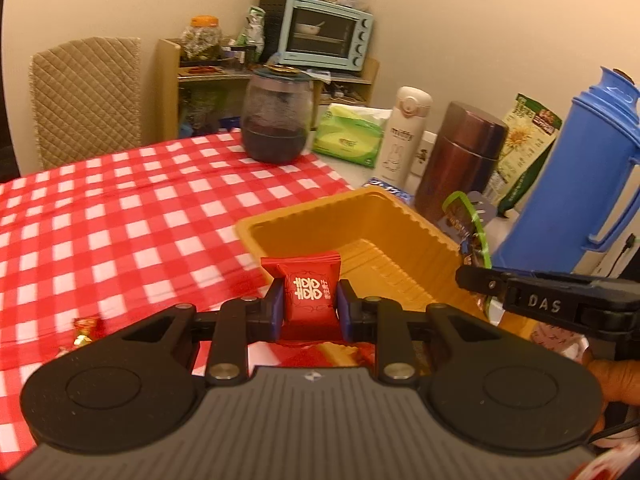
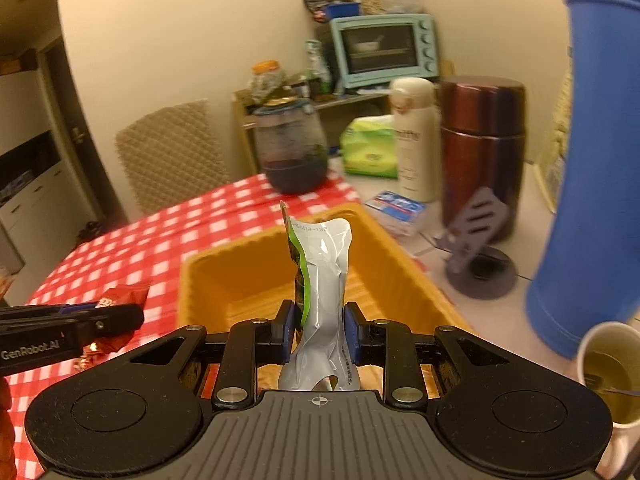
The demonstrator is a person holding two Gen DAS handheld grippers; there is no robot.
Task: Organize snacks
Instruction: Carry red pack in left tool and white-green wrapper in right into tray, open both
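Orange tray (image 1: pixel 256 229) ahead sits empty; left gripper (image 1: pixel 311 307) clamps a red candy packet (image 1: pixel 308 295), right gripper (image 2: pixel 319 330) a silver pouch (image 2: pixel 325 280); neither is dropped in.

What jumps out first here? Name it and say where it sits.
The left gripper pinches a red snack packet just before the near rim of the empty orange tray. The right gripper grips a silver-and-green pouch upright before the same tray. Behind lie a red checked tablecloth and a tall blue thermos at right.
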